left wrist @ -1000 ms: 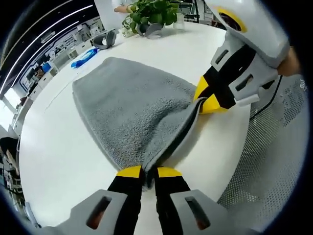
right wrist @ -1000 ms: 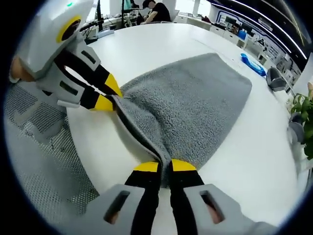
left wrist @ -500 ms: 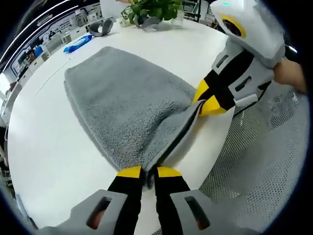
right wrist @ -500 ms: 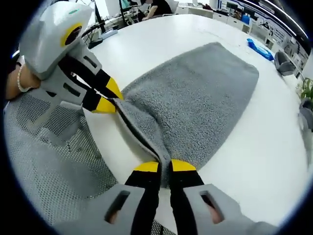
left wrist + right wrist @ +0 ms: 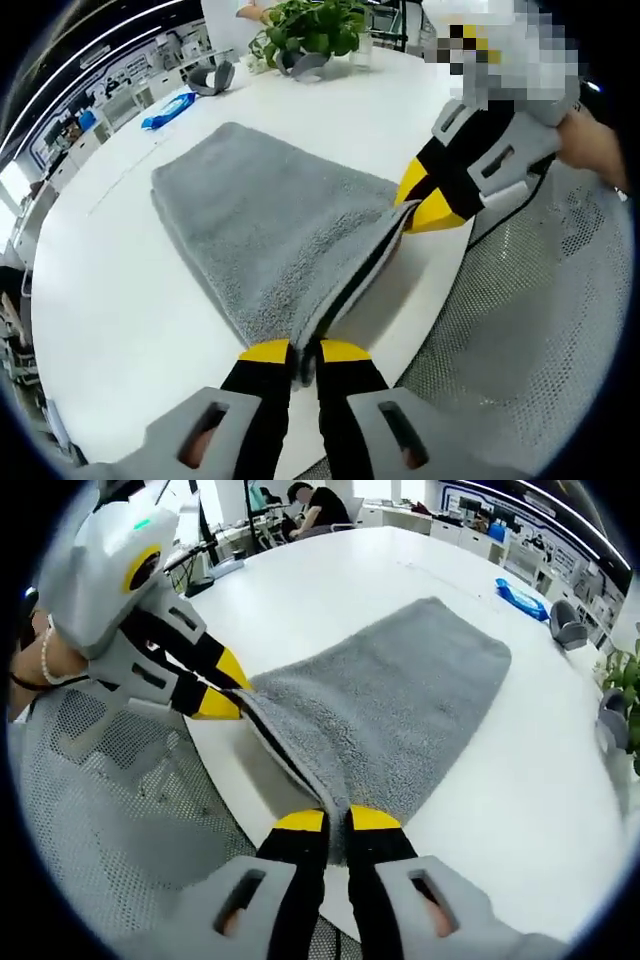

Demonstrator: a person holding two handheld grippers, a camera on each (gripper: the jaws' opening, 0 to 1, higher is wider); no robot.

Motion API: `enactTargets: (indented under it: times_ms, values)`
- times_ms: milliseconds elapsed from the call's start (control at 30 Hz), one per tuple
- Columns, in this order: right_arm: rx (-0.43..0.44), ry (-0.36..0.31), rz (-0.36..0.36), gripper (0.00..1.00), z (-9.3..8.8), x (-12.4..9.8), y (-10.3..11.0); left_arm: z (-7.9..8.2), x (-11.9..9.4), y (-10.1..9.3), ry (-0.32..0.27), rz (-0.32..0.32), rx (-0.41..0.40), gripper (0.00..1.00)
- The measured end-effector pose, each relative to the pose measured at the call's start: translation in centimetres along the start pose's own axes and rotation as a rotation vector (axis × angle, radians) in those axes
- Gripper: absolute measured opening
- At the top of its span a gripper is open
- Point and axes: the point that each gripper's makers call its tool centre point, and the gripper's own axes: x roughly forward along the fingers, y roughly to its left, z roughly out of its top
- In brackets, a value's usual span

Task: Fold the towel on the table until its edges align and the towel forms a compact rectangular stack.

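Note:
A grey fluffy towel (image 5: 262, 219) lies folded over on the white table (image 5: 120, 300), its near edge lifted off the surface. My left gripper (image 5: 296, 352) is shut on one near corner of the towel. My right gripper (image 5: 412, 211) comes in from the right of the left gripper view, shut on the other near corner. In the right gripper view the towel (image 5: 385, 705) stretches away from my right gripper (image 5: 337, 820), and the left gripper (image 5: 232, 693) holds the far end of the same edge, which hangs taut between the two.
A potted plant (image 5: 312, 25), a grey object (image 5: 212, 78) and a blue packet (image 5: 170, 108) stand at the table's far side. A mesh chair seat (image 5: 540, 330) lies beyond the near table edge. A person (image 5: 318, 502) sits at a desk in the background.
Both views have shifted slightly as the hands moved. The towel's held edge stays pinched and taut, drawn a little closer to the table's near edge.

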Motion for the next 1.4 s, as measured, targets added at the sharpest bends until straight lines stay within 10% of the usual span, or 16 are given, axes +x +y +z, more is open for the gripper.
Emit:
enactTargets:
  times_ms: [833, 1400]
  values:
    - [-0.013, -0.22, 0.055, 0.04, 7.5, -8.6, 0.3, 5.6, -9.2, 2.7, -0.109, 0.032, -0.003, 0.09]
    - [-0.07, -0.291, -0.014, 0.04, 11.8, -11.1, -3.0, 11.4, -11.0, 6.2, -0.186, 0.092, 0.075, 0.09]
